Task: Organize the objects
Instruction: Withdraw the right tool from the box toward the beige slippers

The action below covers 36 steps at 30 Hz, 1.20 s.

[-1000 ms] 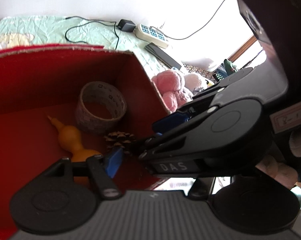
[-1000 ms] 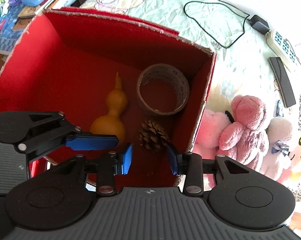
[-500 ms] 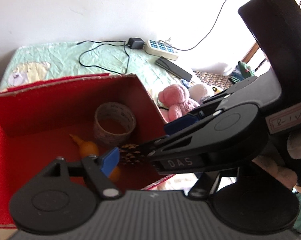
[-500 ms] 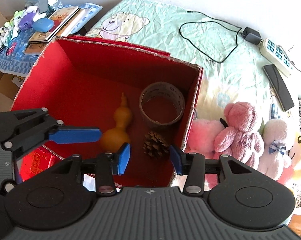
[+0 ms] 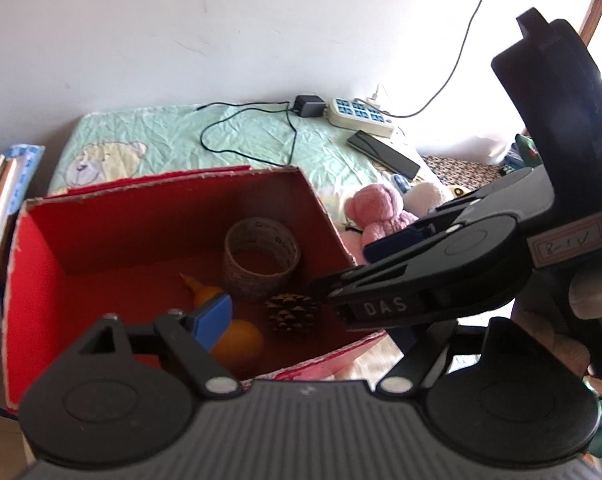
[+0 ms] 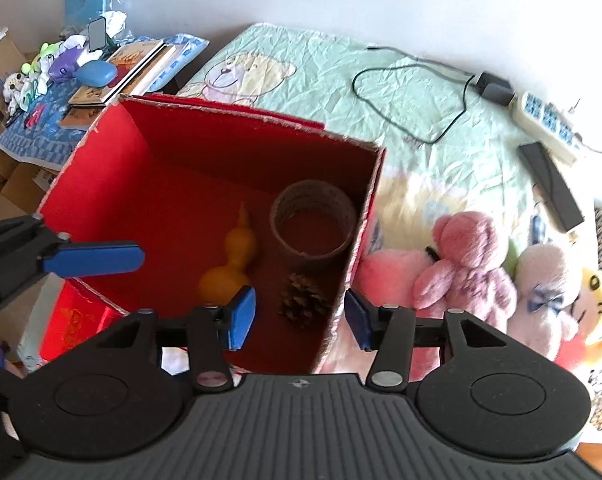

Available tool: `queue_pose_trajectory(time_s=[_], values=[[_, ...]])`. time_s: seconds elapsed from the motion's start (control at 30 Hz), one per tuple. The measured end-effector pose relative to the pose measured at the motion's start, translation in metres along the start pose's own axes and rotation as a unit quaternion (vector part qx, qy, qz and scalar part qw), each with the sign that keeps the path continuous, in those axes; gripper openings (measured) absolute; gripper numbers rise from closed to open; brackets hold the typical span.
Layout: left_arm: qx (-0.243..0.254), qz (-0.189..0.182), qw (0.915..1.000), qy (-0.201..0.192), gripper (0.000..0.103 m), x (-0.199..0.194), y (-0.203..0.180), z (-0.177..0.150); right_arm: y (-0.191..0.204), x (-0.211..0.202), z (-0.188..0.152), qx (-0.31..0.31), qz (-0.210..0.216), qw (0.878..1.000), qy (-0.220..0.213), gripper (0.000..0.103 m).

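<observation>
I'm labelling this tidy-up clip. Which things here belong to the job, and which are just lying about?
Job: red box, gourd, tape roll, pine cone, plush toys.

Lying about: power strip, charger cable, books.

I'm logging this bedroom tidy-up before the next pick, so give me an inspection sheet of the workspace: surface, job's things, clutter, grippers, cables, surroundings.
Surface: green bedsheet with a bear print, creased.
Job's things: red box open on the bed, holding an orange gourd, a tape roll and a pine cone; pink plush toy and white plush toy lie outside, beside the box's right wall.
Clutter: black flat device on the sheet.
Grippers: left gripper empty, its second finger not visible; right gripper jaws open, empty, above the box.
Cables: black cord looped to an adapter; power strip beside it.
Surroundings: books and small toys on a side surface; white wall.
</observation>
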State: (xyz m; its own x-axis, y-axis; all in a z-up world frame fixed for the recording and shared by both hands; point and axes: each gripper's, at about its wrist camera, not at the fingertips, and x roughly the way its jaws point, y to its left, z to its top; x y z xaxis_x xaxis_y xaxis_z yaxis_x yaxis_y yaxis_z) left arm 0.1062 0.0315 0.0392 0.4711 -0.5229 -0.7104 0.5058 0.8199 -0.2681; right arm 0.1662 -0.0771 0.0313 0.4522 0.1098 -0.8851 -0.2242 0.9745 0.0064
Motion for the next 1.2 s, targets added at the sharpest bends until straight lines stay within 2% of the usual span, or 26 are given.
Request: queue_pose_trajectory(time_s=[0.23,0.47,0.63,0.8,0.9,1.07,1.2], values=[[-0.007,0.025,0.9997,-0.005,0.088,-0.006,-0.011,-0.005,-0.009,-0.007,-0.008,0.010,0.018,1.000,-0.017,0.056],[-0.015,0.057,0.9983,-0.006,0.089,-0.011,-0.020,-0.013,-0.011,-0.015,-0.019,0.009,0.034,0.999,-0.041,0.056],[-0.025,0.070,0.9972,-0.008,0.091,-0.016,-0.022,-0.018,-0.014,-0.023,-0.029,0.027,0.062,0.996,-0.061,0.057],[-0.034,0.086,0.9956,-0.010,0.092,-0.022,-0.029,-0.025,-0.011,-0.035,-0.043,0.022,0.054,0.994,-0.097,0.057],[-0.027,0.101,0.9945,-0.012,0.092,-0.025,-0.037,-0.031,-0.010,-0.043,-0.054,0.027,0.064,0.990,-0.119,0.062],[-0.018,0.114,0.9932,-0.009,0.093,-0.030,-0.051,-0.043,-0.014,-0.045,-0.072,0.057,0.087,0.986,-0.129,0.062],[-0.021,0.124,0.9921,0.000,0.095,-0.030,-0.053,-0.052,-0.016,-0.047,-0.085,0.072,0.075,0.984,-0.146,0.062]])
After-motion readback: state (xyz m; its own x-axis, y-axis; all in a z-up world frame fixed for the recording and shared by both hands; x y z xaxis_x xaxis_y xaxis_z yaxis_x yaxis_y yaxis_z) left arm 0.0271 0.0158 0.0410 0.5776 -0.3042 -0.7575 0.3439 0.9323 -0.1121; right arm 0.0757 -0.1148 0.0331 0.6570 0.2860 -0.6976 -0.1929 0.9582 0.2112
